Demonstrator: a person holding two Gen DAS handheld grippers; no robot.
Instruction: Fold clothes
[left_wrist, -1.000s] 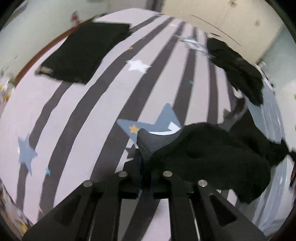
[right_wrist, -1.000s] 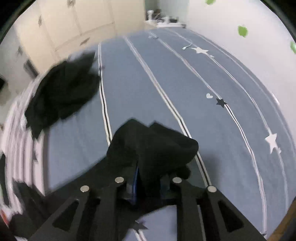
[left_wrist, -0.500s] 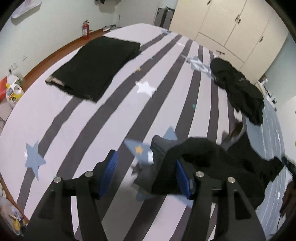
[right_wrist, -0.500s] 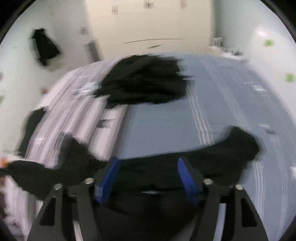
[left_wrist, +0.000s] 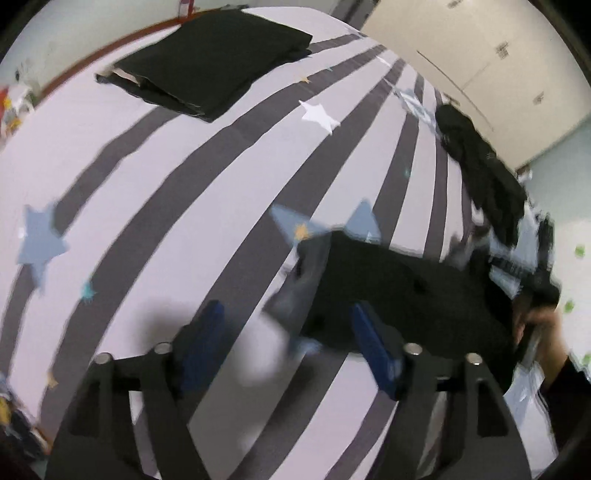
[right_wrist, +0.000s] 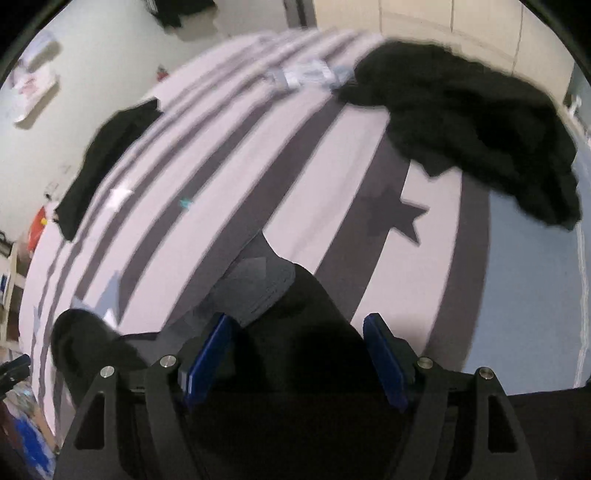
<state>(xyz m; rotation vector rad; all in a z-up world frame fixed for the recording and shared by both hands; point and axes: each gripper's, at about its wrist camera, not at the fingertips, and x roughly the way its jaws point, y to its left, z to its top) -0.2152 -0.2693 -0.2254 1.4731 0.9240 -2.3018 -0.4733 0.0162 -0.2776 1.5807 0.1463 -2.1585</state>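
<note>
The black garment (left_wrist: 406, 295) lies in a dark lump on the striped bedspread (left_wrist: 184, 177), and in the left wrist view it's off to the right of centre, just past the fingertips. The left gripper (left_wrist: 288, 325) has its jaws standing wide, they've just been opening, and the cloth isn't really between them: its near edge sits right behind the right blue pad (left_wrist: 373, 347) while the left pad is over bare bedspread, so nothing is pinched. Same garment in the right wrist view (right_wrist: 295, 332), where it's much closer in: the black cloth with its grey ribbed cuff (right_wrist: 258, 280) fills the gap between the blue pads of the right gripper (right_wrist: 299, 350) and runs back under the gripper body. Those jaws are spread wide too, having just opened, and neither pad looks pressed on the fabric, though it's blurry. Further out, a neatly folded black piece (left_wrist: 210, 62) lies at the far left of the bed, well apart from everything. A crumpled pile of dark clothes (right_wrist: 472, 125) sits at the far right, near the cream wardrobe doors (left_wrist: 480, 55). At the right edge of the left view a hand (left_wrist: 535, 328) in a dark sleeve shows, just beside the garment.
</note>
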